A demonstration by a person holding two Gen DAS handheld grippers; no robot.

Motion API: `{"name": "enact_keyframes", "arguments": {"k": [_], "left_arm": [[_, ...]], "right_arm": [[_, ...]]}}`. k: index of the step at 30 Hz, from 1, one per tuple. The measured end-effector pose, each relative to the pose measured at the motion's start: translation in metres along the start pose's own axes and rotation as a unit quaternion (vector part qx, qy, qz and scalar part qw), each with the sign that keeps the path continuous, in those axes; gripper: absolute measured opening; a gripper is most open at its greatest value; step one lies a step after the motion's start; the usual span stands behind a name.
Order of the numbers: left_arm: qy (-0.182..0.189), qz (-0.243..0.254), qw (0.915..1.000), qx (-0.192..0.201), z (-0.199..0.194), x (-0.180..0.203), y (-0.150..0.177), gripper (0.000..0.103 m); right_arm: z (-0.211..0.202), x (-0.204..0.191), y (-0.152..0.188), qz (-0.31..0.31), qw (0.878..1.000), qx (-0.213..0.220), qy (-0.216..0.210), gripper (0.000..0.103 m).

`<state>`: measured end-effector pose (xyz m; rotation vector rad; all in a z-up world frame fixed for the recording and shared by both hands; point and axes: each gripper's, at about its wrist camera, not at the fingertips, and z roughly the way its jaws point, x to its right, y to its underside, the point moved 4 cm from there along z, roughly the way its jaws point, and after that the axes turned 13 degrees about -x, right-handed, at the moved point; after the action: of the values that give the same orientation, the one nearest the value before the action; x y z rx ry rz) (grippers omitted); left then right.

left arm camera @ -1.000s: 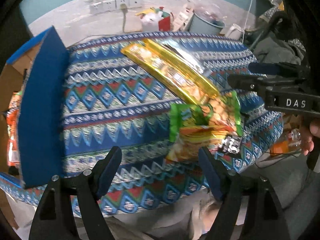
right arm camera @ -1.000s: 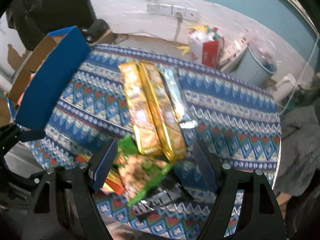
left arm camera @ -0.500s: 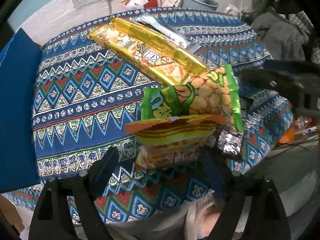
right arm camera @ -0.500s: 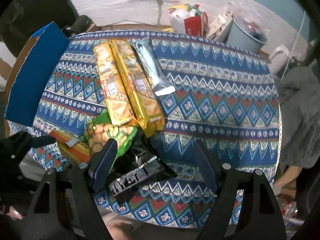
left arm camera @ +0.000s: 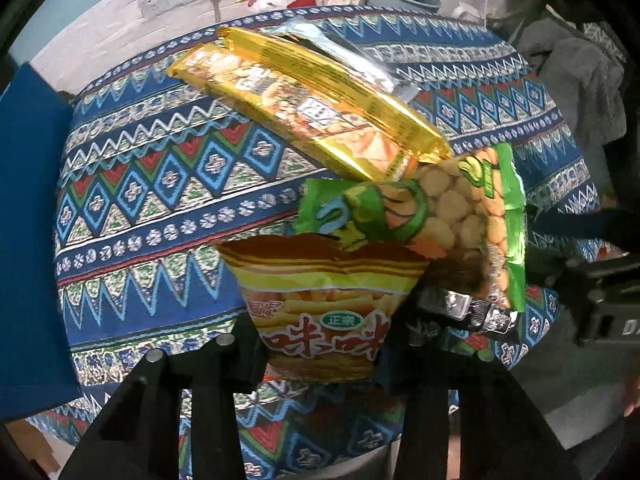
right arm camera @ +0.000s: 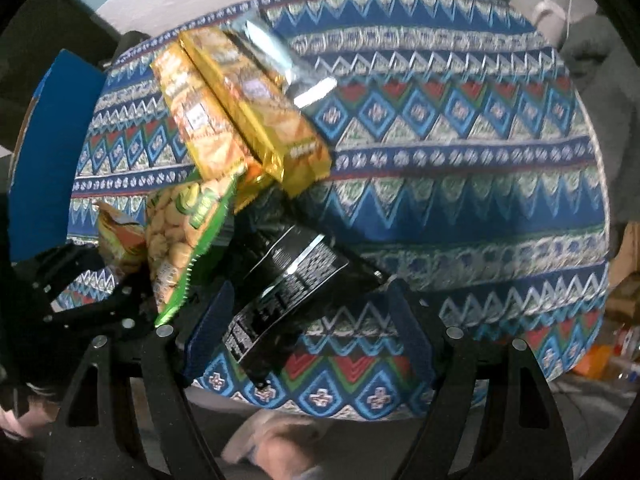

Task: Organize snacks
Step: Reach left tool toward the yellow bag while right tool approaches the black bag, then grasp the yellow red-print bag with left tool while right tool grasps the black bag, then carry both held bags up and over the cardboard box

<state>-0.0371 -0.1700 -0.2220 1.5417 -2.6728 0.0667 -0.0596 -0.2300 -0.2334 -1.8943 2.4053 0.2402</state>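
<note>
Crinkly orange snack bag (left arm camera: 320, 320) pinched between left fingers (left arm camera: 250, 344); right fingers (right arm camera: 208, 328) spread around glossy black packet (right arm camera: 288, 280).

Peanut bag (left arm camera: 460, 216) lies between chip bag (left arm camera: 324, 300) and biscuit packs (left arm camera: 312, 108).

- My work surface is a round table (right arm camera: 460, 184) under a blue zigzag-patterned cloth.
- Two gold packets (right arm camera: 224, 120) lie side by side on it, a silver packet (right arm camera: 276, 60) against them.
- Nearer my edge, a green bag (right arm camera: 180, 224), an orange bag (left arm camera: 320, 312) and a black packet (right arm camera: 288, 276) overlap.
- A blue box (left arm camera: 28, 240) stands at its left rim.
</note>
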Motion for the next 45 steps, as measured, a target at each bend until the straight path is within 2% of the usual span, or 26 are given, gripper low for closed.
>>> {"name": "enact_keyframes", "arguments": {"k": [3, 8, 19, 20, 21, 22, 24, 25, 33, 39, 45], "left_arm": [[-0.004, -0.005, 1.0, 0.002, -0.003, -0.013, 0.003, 0.04], [-0.009, -0.02, 0.9998, 0.002, -0.006, -0.033, 0.006, 0.04], [-0.018, -0.019, 0.9997, 0.005, -0.016, -0.051, 0.016, 0.04], [-0.019, -0.017, 0.9997, 0.005, -0.017, -0.051, 0.016, 0.04], [-0.02, -0.016, 0.9996, 0.005, -0.018, -0.051, 0.016, 0.04], [-0.022, -0.015, 0.9996, 0.006, -0.018, -0.051, 0.016, 0.04], [-0.024, -0.013, 0.9996, 0.009, -0.02, -0.052, 0.017, 0.04], [-0.025, -0.013, 0.9996, 0.009, -0.021, -0.051, 0.016, 0.04], [-0.031, -0.011, 0.9992, 0.022, -0.034, -0.055, 0.016, 0.039], [-0.047, -0.008, 0.9982, 0.037, -0.048, -0.061, 0.017, 0.039], [-0.059, -0.009, 0.9969, 0.051, -0.06, -0.066, 0.014, 0.039]], "right_arm": [[0.009, -0.006, -0.002, 0.01, 1.0, -0.01, -0.011, 0.079], [0.022, -0.016, -0.011, 0.017, 1.0, -0.015, 0.002, 0.08], [0.048, -0.022, -0.019, -0.009, 0.995, -0.023, 0.093, 0.081], [0.05, -0.023, -0.018, -0.014, 0.995, -0.024, 0.096, 0.079], [0.05, -0.023, -0.018, -0.016, 0.995, -0.022, 0.097, 0.072], [0.048, -0.023, -0.017, -0.021, 0.995, -0.021, 0.098, 0.068], [0.041, -0.016, -0.014, -0.028, 0.994, -0.019, 0.099, 0.053], [0.038, -0.014, -0.014, -0.029, 0.994, -0.017, 0.101, 0.052], [0.013, 0.008, -0.011, -0.034, 0.991, 0.009, 0.125, 0.051], [-0.02, 0.006, -0.013, -0.045, 0.991, 0.047, 0.119, 0.051], [-0.047, -0.011, -0.017, -0.069, 0.985, 0.096, 0.126, 0.051]]}}
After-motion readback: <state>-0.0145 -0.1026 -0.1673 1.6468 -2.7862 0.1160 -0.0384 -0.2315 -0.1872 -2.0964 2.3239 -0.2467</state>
